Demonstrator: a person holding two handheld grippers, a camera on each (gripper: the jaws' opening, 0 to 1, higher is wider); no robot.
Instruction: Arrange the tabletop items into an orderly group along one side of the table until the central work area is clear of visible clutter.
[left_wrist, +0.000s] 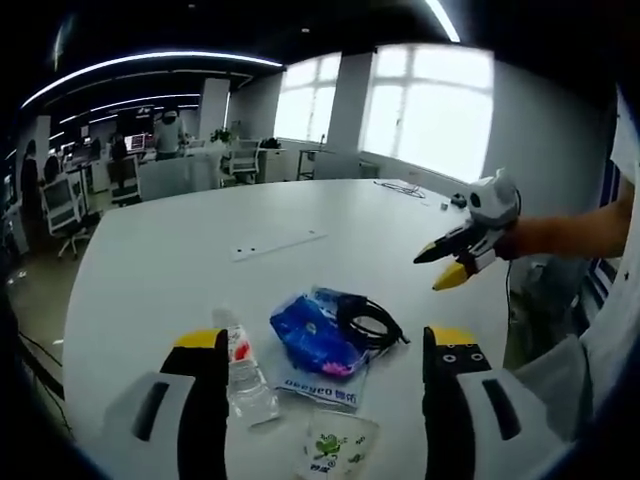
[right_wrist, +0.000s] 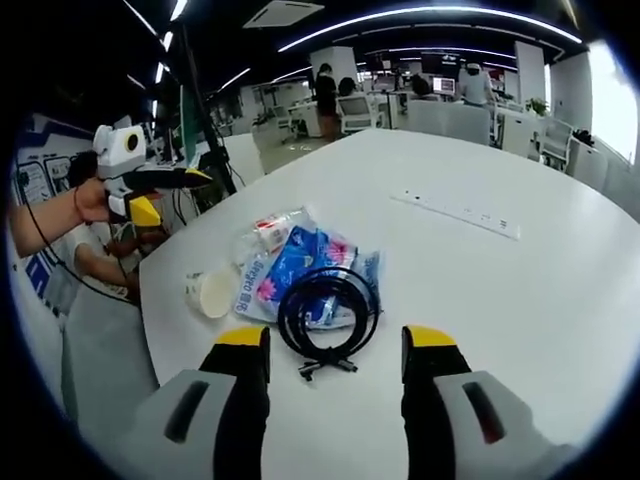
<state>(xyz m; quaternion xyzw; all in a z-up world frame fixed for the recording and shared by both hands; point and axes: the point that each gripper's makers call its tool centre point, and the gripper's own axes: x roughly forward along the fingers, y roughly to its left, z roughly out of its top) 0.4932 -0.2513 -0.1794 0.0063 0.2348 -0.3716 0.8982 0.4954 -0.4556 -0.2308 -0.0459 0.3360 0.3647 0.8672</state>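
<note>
On the white table (left_wrist: 180, 270) a small heap lies close in front of my left gripper (left_wrist: 325, 340), which is open and holds nothing. The heap holds a clear bottle (left_wrist: 243, 375) with a red label, a blue tissue pack (left_wrist: 312, 338), a coiled black cable (left_wrist: 370, 318) and a white packet (left_wrist: 335, 448) with green print. My right gripper (left_wrist: 452, 265) comes in from the right, held above the table. In the right gripper view, the right gripper (right_wrist: 337, 338) is open just short of the cable (right_wrist: 328, 310), tissue pack (right_wrist: 285, 270) and bottle (right_wrist: 265, 235). The left gripper (right_wrist: 165, 195) hovers open beyond the heap.
A long white socket strip (right_wrist: 455, 212) is set into the table (right_wrist: 520, 300) beyond the heap. A small dark item and a cable (left_wrist: 405, 188) lie at the far edge. Office desks, chairs and people (right_wrist: 327, 90) stand past the table.
</note>
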